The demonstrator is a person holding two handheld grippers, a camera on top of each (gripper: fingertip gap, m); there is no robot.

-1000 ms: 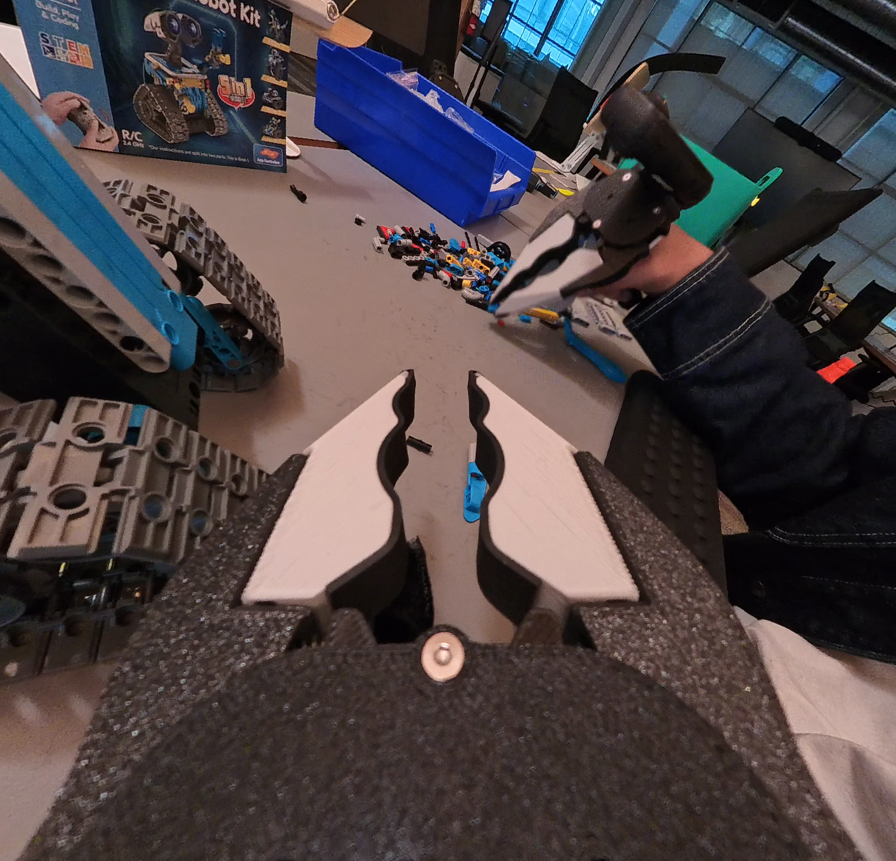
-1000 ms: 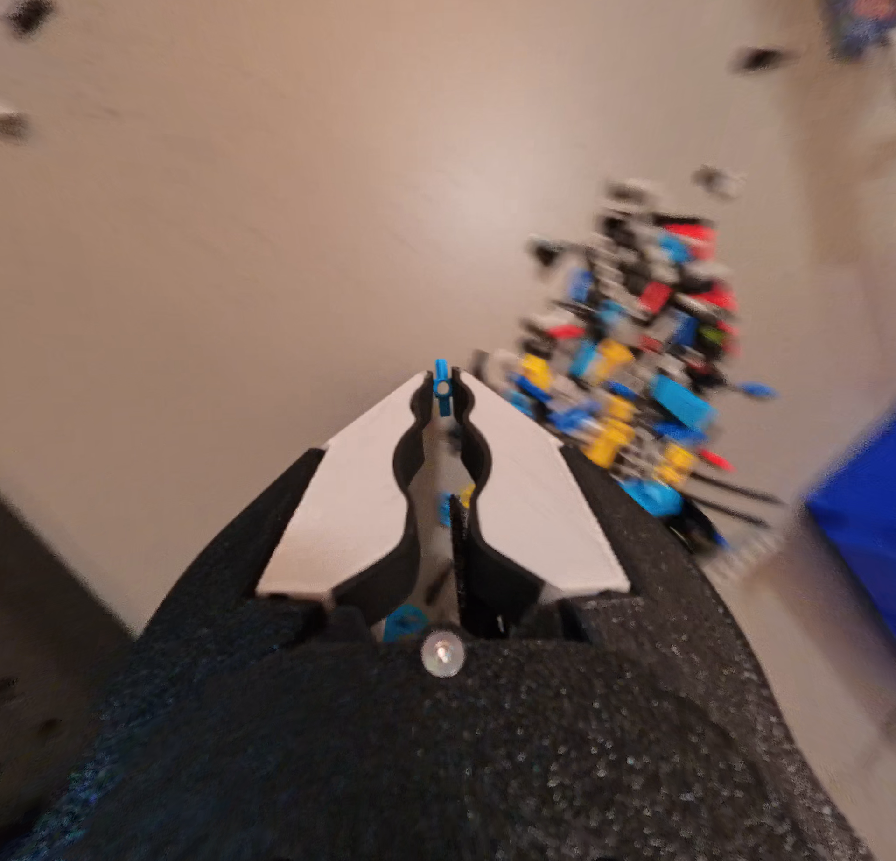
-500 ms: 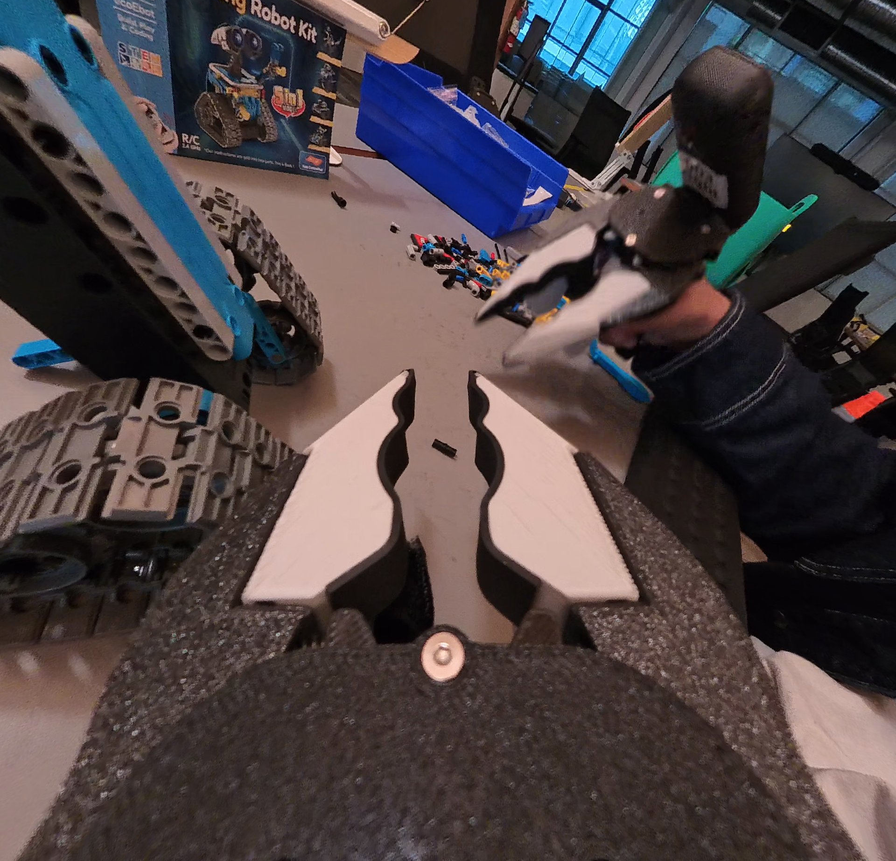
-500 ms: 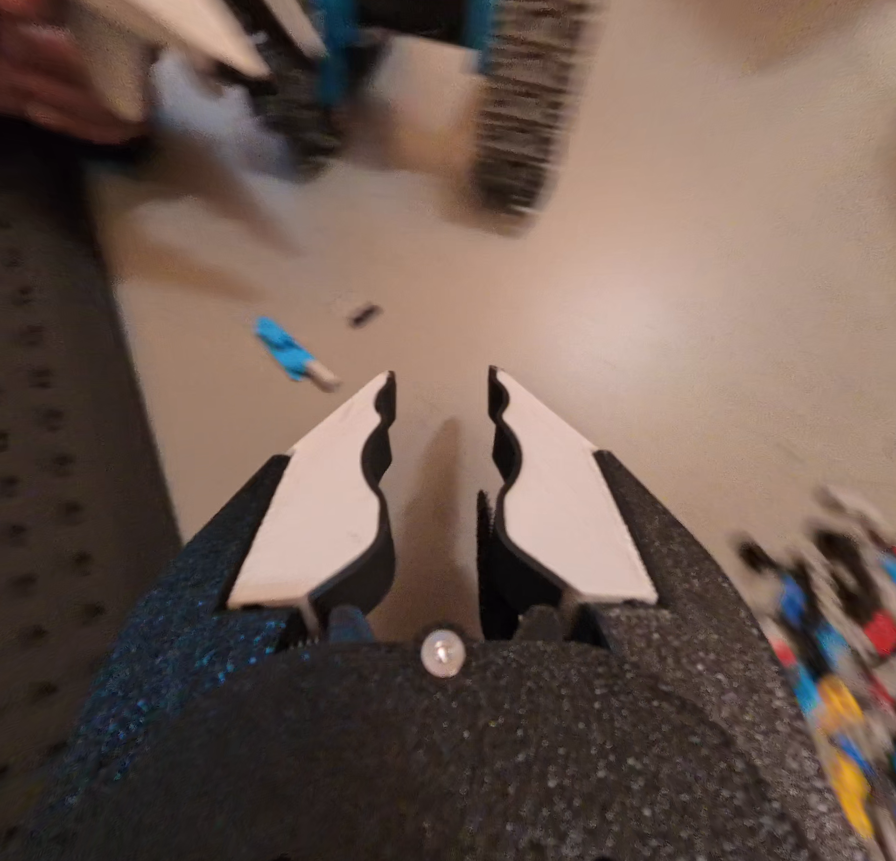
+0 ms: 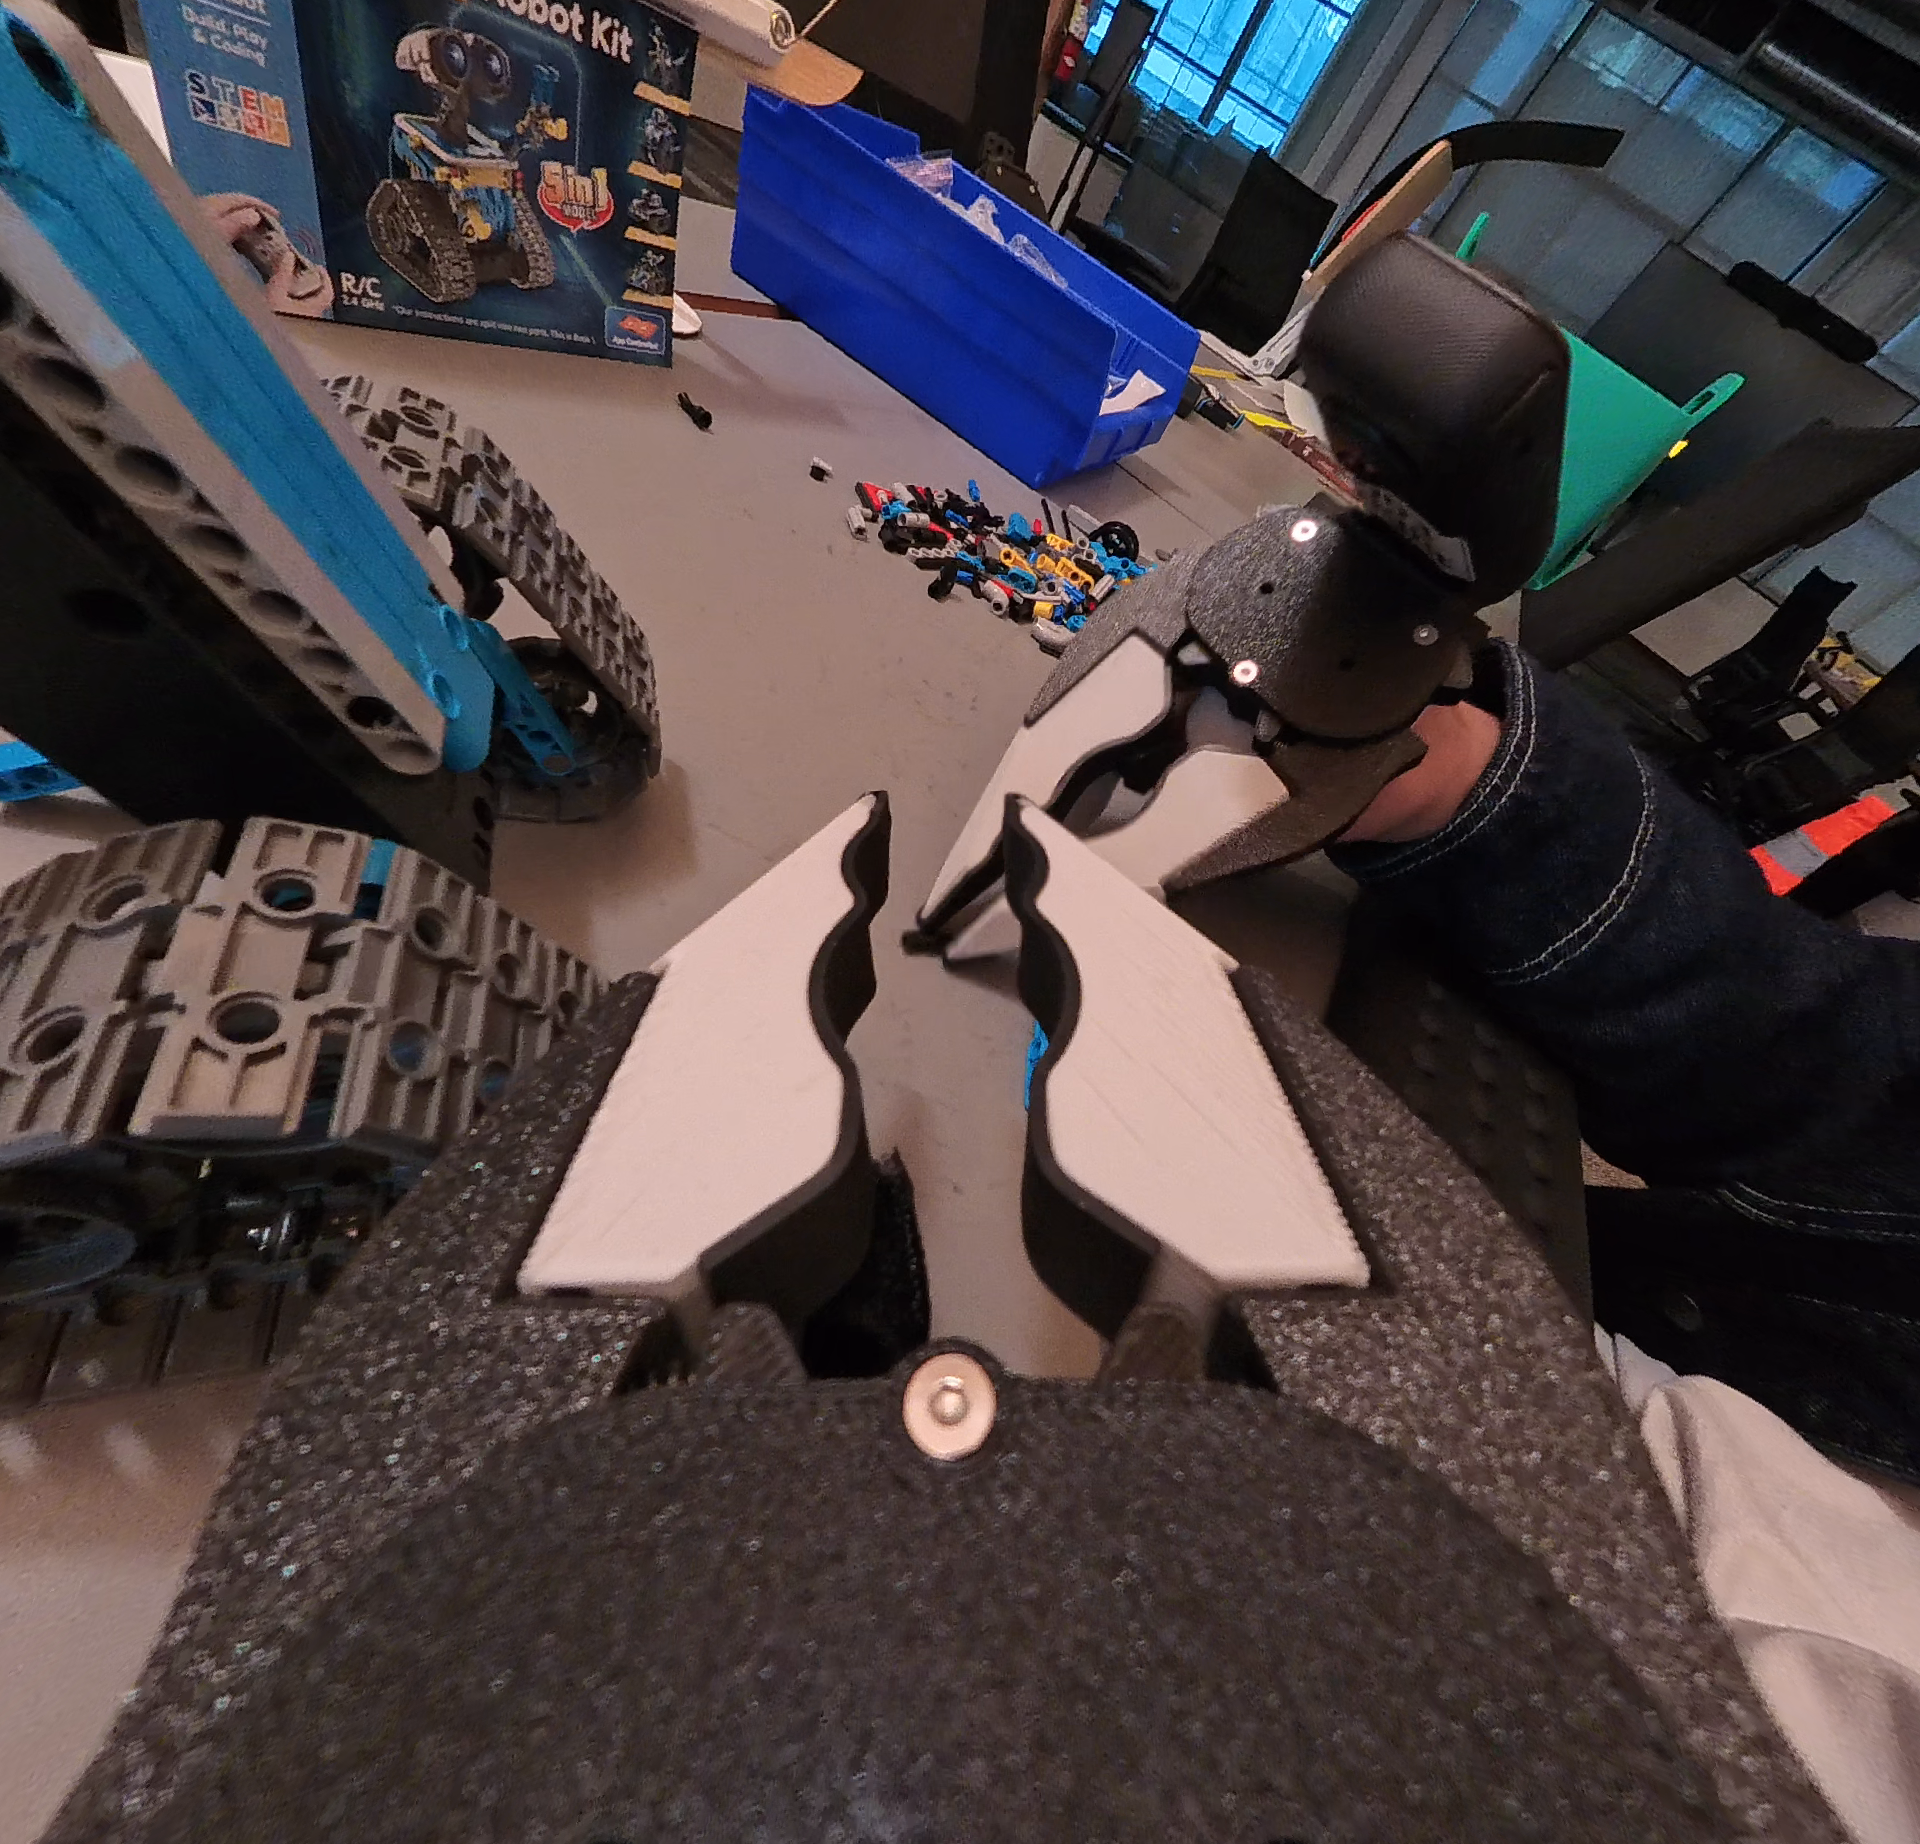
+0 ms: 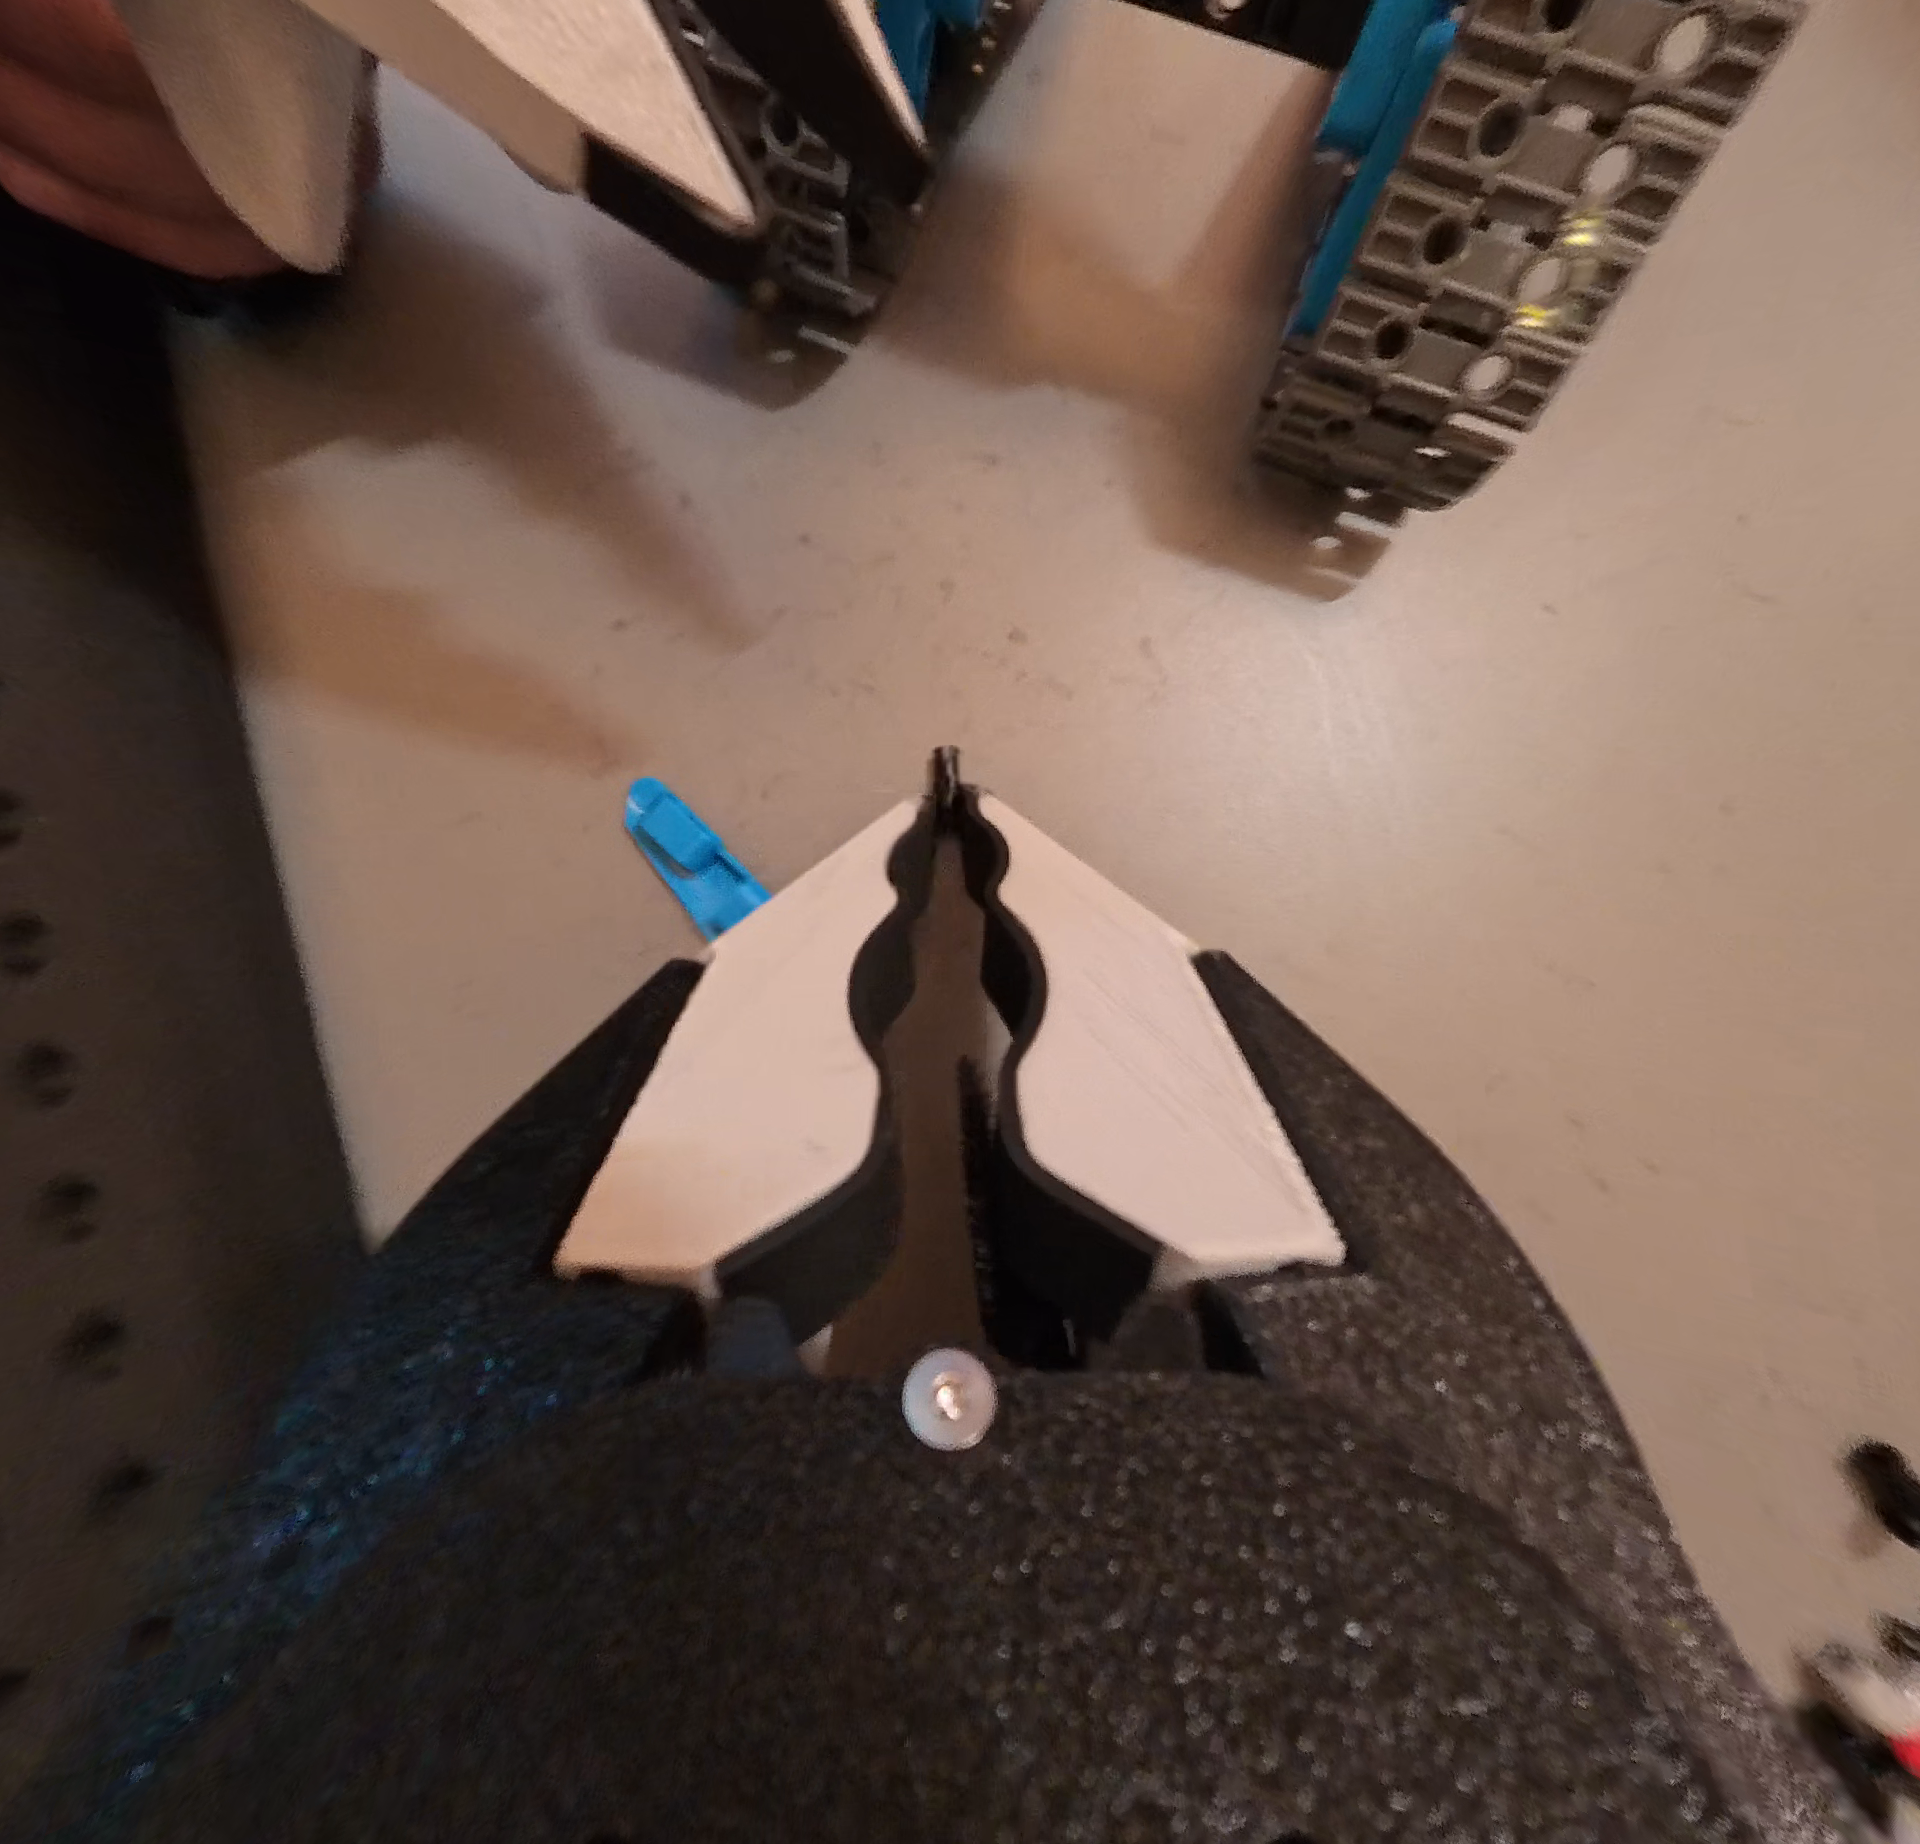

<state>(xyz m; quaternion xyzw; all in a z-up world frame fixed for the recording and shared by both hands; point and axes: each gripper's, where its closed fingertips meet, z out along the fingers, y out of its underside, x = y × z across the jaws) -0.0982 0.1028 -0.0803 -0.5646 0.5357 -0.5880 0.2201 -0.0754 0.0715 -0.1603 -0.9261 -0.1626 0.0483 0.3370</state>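
My right gripper (image 6: 945, 802) is shut on a small black pin (image 6: 945, 766) at table level. It also shows in the left wrist view (image 5: 925, 937), tips down just ahead of my left gripper (image 5: 948, 818), which is open and empty. A small blue piece (image 6: 686, 859) lies on the table left of the right fingers; in the left wrist view (image 5: 1032, 1056) it is mostly hidden. A tracked robot model (image 5: 260, 963) with a blue and grey beam (image 5: 208, 464) stands to the left of my left gripper. Its grey tracks (image 6: 1455, 288) show in the right wrist view.
A robot kit box (image 5: 416, 132) and a blue bin (image 5: 935, 308) stand at the back of the grey table (image 5: 779, 651). A pile of small coloured parts (image 5: 1008, 558) lies in front of the bin. A black perforated mat (image 5: 1455, 1088) is on the right, under a dark sleeve (image 5: 1662, 963). The grippers' ends are close to 9 cm from one another. The small blue piece (image 6: 686, 859) is about 5 cm from my right fingertips.
The right gripper held a small blue part one second ago and was open half a second ago. It has swung over in front of the left gripper and shut on the black pin.
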